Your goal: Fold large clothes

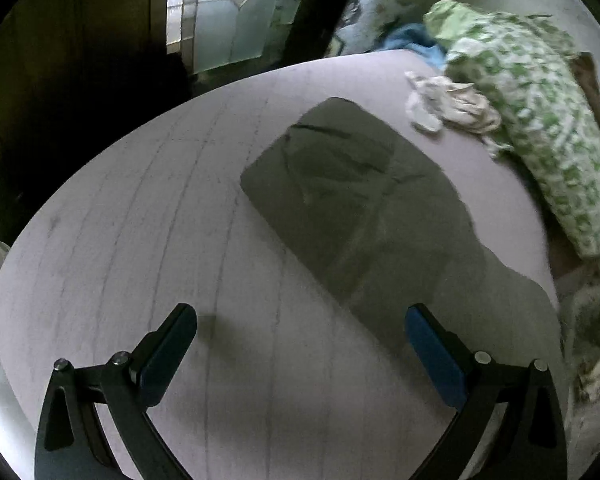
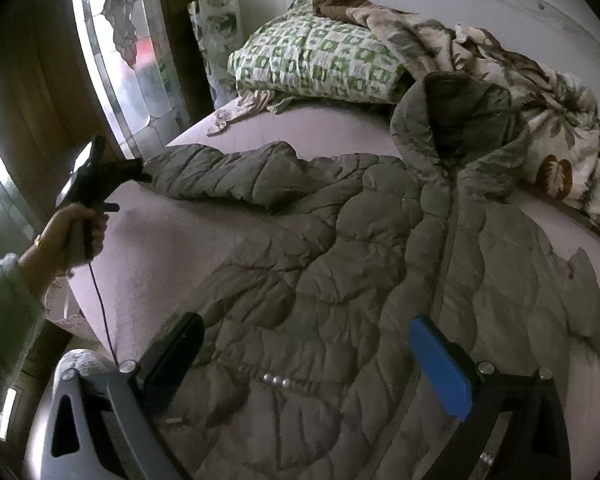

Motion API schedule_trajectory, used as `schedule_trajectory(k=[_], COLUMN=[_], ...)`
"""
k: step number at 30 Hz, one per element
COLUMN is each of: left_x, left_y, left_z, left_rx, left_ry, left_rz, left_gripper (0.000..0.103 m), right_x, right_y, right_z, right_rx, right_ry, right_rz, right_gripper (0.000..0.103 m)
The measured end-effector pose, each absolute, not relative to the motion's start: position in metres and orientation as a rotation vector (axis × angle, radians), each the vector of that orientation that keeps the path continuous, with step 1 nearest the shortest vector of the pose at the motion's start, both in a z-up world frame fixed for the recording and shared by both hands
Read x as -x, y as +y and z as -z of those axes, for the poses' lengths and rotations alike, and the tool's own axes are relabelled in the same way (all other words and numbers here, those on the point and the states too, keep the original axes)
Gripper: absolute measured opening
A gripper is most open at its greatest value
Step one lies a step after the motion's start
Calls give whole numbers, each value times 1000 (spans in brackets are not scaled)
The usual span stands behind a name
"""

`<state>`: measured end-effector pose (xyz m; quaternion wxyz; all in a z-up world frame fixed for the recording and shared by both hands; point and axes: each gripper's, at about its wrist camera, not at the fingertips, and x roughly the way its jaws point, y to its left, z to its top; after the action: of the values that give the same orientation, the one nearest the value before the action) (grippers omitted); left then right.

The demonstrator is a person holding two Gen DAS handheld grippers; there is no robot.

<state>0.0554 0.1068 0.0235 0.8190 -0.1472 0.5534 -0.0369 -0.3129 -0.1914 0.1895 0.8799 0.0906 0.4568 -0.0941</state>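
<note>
A grey-green quilted hooded jacket (image 2: 360,264) lies spread front-up on a pale lilac bed (image 2: 148,248). Its sleeve (image 1: 340,184) stretches out to the left. My left gripper (image 1: 300,320) is open above the bare sheet, just short of the sleeve's cuff. In the right wrist view the left gripper (image 2: 140,172) sits at the sleeve's end. My right gripper (image 2: 306,328) is open and hovers over the jacket's lower front, near a row of pearl snaps (image 2: 276,380).
A green-and-white checked pillow (image 2: 320,60) and a leaf-print blanket (image 2: 540,120) lie at the bed's head. A small crumpled pale cloth (image 1: 448,104) lies by the pillow. A frosted glass window (image 2: 116,40) stands at the left of the bed.
</note>
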Motion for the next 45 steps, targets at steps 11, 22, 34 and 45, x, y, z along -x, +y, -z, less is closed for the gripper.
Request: schedule_trajectory(k=[11,22,34,45], left_x=[-95,-91,-54,-17], left_y=[73,79,91,43], left_z=[-13,-35,-127,-169], left_rx=[156,200,145,9], left_ry=[1103,1011,795,722], left_rz=[48,132,217,304], left_gripper=[102,21,21,21], right_x=[279,234,77,62], right_y=[-212,-233,-263,-273], right_z=[-162,-137,-93,-59], right_rx=[-183,-162,-176,-248], right_ry=[1012,1046,1061,1116], right_rz=[231,225,286,281], right_gripper=[103,103,103,103])
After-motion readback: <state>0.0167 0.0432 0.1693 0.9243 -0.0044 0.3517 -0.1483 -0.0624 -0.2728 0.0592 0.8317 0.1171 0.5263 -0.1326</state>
